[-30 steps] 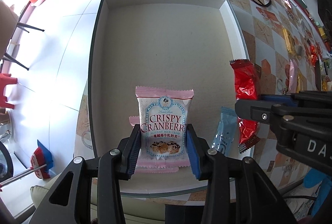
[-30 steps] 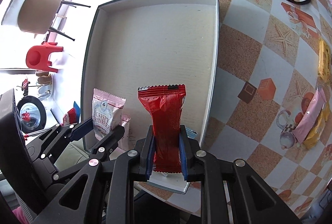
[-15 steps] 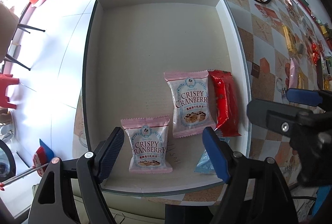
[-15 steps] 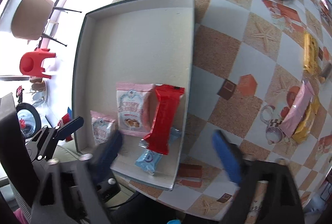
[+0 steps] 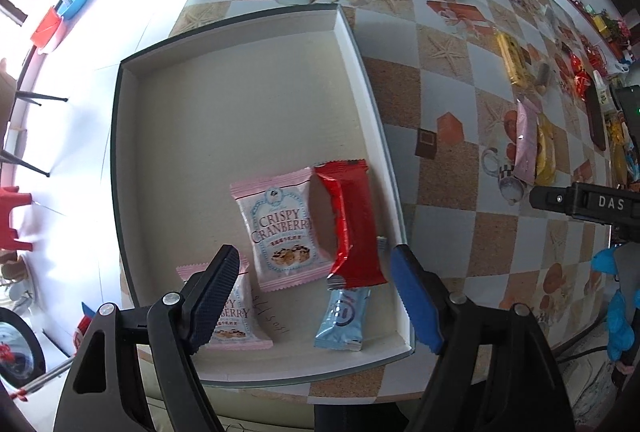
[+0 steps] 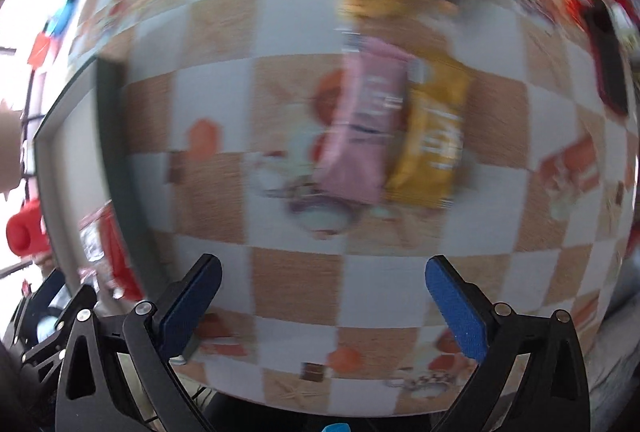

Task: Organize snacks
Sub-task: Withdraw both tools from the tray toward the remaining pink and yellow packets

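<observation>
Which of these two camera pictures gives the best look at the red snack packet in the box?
The left wrist view. There the red packet lies sharp and whole inside the box, overlapping a pink cranberry packet. In the right wrist view it is only a blurred red smear at the far left edge.

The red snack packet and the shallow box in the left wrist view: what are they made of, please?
Red snack packet: probably glossy plastic film, with bright glare, wrinkles and crimped serrated ends. Shallow box: probably matte cardboard, with a dull cream inside, thin straight walls and a dark outer edge.
</observation>
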Demonstrator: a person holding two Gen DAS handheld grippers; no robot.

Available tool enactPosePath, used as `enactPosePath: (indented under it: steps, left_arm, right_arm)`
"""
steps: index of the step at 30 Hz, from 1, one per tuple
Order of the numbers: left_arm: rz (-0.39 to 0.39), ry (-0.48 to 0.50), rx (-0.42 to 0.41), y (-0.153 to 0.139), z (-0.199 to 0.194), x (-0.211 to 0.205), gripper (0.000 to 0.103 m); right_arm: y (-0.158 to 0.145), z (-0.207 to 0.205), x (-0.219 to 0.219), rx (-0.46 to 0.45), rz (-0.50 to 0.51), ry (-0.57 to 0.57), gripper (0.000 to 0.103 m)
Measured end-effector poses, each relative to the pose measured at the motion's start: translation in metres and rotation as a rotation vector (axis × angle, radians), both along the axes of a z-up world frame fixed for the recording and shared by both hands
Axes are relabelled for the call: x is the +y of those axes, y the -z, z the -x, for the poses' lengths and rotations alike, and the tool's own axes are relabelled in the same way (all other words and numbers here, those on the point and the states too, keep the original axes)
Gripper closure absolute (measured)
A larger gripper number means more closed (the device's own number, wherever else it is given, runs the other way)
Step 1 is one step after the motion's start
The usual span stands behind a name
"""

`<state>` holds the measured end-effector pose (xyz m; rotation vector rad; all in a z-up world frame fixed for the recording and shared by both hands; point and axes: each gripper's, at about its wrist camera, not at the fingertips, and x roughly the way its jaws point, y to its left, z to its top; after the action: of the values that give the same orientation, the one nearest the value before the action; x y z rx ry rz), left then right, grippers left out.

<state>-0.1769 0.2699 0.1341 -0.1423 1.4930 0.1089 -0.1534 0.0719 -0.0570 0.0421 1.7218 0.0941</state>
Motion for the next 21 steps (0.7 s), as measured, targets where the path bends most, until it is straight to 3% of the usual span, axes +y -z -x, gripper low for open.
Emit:
enactPosePath:
  steps: [11,21]
  left_arm:
    - [-0.001,0.073,0.024,0.003,-0.01,-0.039,0.022]
    - [-0.027,0.129,0.055,0.003,-0.021,-0.077,0.022]
  right_arm:
    - [0.016,-0.022,-0.112,0.005,0.041,0.231,0.0]
    - [-0.021,-0.111,-0.186,-0.188,0.042,0.329,0.0]
